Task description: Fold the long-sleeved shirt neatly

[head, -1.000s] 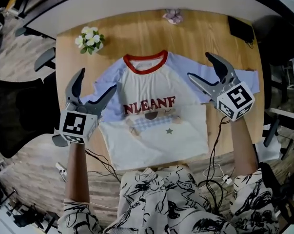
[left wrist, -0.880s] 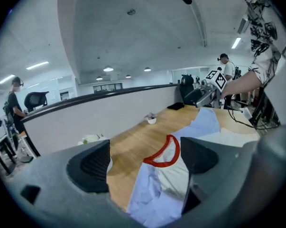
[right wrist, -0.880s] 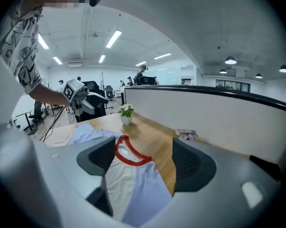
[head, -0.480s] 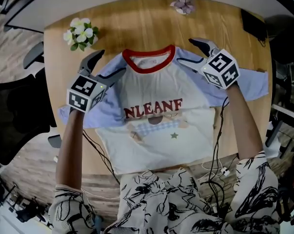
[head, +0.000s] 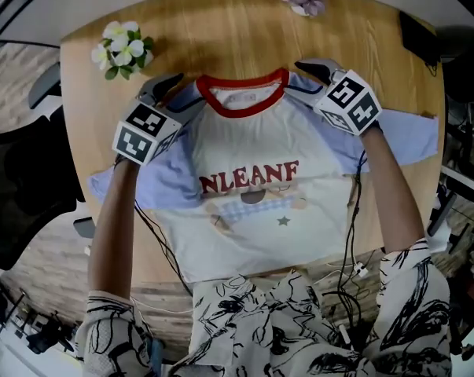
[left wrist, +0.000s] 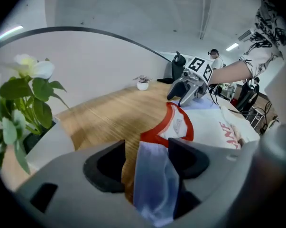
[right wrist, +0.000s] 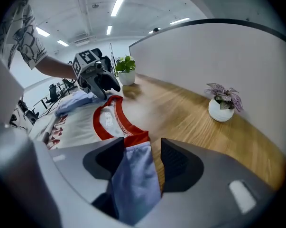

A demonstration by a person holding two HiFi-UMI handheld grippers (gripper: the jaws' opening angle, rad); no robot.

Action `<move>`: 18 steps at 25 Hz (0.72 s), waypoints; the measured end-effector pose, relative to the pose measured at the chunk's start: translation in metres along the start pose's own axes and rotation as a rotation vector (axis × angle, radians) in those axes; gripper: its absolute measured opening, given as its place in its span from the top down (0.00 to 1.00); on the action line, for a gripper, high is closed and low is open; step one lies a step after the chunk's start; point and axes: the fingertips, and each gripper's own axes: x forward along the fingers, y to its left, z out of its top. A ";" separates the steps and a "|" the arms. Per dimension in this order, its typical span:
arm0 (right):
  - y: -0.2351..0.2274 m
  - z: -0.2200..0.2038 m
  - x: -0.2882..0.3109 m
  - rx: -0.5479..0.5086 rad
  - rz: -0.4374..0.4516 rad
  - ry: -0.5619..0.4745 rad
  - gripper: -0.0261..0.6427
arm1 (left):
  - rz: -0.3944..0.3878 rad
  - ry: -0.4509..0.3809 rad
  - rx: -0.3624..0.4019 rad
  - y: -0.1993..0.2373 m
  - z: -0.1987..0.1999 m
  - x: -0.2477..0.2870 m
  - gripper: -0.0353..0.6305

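Arms reach forward; left tongs [head: 180, 93] and right tongs [head: 303, 77], just closing, not yet pinching, straddle long-sleeved shirt [head: 252, 210] shoulders on wooden bench [head: 237, 30].

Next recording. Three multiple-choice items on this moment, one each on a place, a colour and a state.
1. The white-flowered plant stands: A on the floor; B on the table beyond the left claw; C on a chair.
2. On the shirt, the collar is: A green; B black; C red.
3. The left claw and right claw are: A open around shoulder fabric; B lifted clear above the shirt; C shut on nothing.
1 B: it sits on wood past that claw. 2 C: a red band rings the neck. 3 A: both have just been closing, blue fabric between the jaws, one pad of each clear of it.
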 end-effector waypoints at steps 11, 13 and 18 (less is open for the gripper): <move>0.010 -0.001 0.003 -0.016 0.042 0.009 0.91 | 0.037 0.042 0.046 -0.003 -0.001 0.006 0.91; 0.002 0.002 0.002 -0.017 0.017 0.011 0.91 | 0.071 0.026 0.038 0.004 0.006 0.005 0.91; -0.027 0.021 0.003 -0.013 -0.067 -0.009 0.91 | 0.175 0.002 0.054 0.029 0.027 0.008 0.91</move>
